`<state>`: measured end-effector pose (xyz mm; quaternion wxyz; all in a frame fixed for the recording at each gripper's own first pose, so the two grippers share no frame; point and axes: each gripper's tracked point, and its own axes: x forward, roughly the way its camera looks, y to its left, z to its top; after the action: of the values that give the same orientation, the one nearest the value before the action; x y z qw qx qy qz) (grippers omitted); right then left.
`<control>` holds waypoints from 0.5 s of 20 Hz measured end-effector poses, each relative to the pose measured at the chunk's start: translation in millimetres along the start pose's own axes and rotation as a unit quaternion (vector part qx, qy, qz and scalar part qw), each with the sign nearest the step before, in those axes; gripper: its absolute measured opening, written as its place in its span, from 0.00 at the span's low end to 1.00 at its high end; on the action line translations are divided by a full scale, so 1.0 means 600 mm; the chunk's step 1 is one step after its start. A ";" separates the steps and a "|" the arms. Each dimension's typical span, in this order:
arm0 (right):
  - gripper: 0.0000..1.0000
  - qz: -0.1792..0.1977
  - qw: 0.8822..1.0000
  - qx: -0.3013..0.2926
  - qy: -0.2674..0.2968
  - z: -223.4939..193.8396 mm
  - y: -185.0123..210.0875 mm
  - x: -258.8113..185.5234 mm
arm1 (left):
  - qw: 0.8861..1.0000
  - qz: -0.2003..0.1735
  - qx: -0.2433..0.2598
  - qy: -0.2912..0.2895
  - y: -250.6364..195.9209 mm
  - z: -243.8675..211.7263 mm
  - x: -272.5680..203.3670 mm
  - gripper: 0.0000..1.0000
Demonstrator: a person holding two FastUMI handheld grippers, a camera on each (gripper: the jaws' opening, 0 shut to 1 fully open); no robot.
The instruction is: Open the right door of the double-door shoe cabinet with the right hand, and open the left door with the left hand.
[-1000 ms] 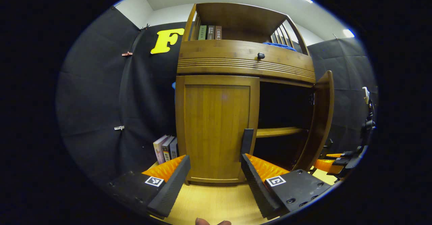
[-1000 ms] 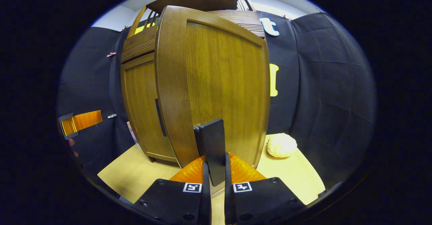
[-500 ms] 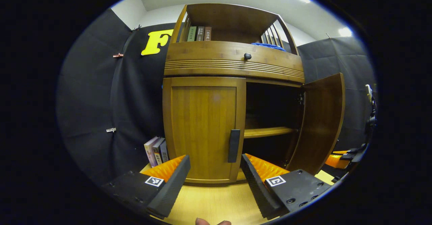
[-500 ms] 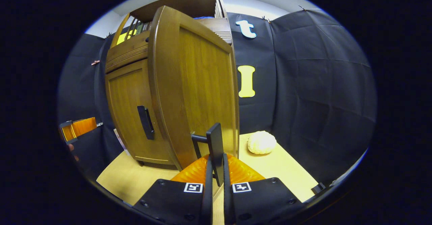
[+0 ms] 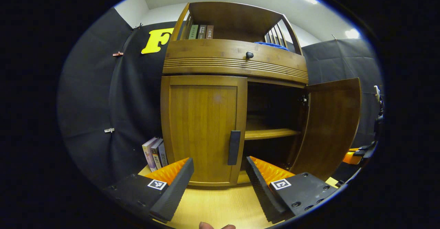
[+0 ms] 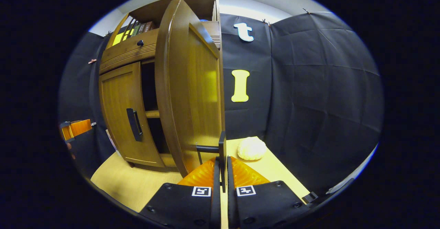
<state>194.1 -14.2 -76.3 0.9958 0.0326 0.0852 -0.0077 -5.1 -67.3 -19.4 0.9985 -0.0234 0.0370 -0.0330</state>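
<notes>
The right door [image 5: 331,127] of the shoe cabinet [image 5: 233,58] is swung wide, its handle [image 6: 222,153] clamped in the right gripper [image 6: 222,174]. The left door [image 5: 202,132] is shut; the left gripper [image 5: 218,174], spread wide, is held short of that door's handle [image 5: 234,147]. Half is judged done.

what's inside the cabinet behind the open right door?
Behind the right door, the cabinet shows one bare wooden shelf; above and below it is dark. The closed left door hides the rest.

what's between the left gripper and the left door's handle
Nothing visible. The open left gripper faces the left door handle across bare tabletop. The books stand off to the cabinet's side, and the right door is swung clear.
</notes>
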 end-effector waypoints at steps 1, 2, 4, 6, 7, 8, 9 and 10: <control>0.12 0.011 1.000 0.001 0.004 0.000 -0.007 -0.002 | 1.000 -0.001 -0.001 0.001 -0.002 -0.002 0.002 0.94; 0.12 0.019 1.000 -0.003 0.004 0.002 -0.021 -0.005 | 1.000 -0.003 -0.001 0.001 -0.004 -0.002 0.004 0.94; 0.12 0.025 1.000 -0.005 -0.005 0.015 -0.052 -0.014 | 1.000 -0.005 0.000 0.003 -0.010 -0.004 0.006 0.94; 0.12 0.022 1.000 0.007 -0.013 0.024 -0.079 -0.018 | 1.000 -0.009 0.000 0.002 -0.017 -0.001 0.011 0.94; 0.12 0.013 1.000 0.011 -0.017 0.028 -0.096 -0.021 | 1.000 -0.011 0.000 0.002 -0.020 0.000 0.013 0.94; 0.12 0.002 1.000 0.013 -0.020 0.029 -0.116 -0.024 | 1.000 -0.013 0.001 0.002 -0.023 0.002 0.015 0.94; 0.12 -0.010 1.000 0.015 -0.023 0.032 -0.132 -0.028 | 1.000 -0.015 0.003 0.002 -0.026 0.002 0.016 0.94; 0.12 -0.018 0.999 0.021 -0.028 0.035 -0.145 -0.033 | 1.000 -0.016 0.005 0.001 -0.028 0.003 0.017 0.94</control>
<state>176.0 -102.2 -57.7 0.9966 0.0519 0.0581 -0.0280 4.2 -84.8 -17.5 0.9979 -0.0188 0.0375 -0.0494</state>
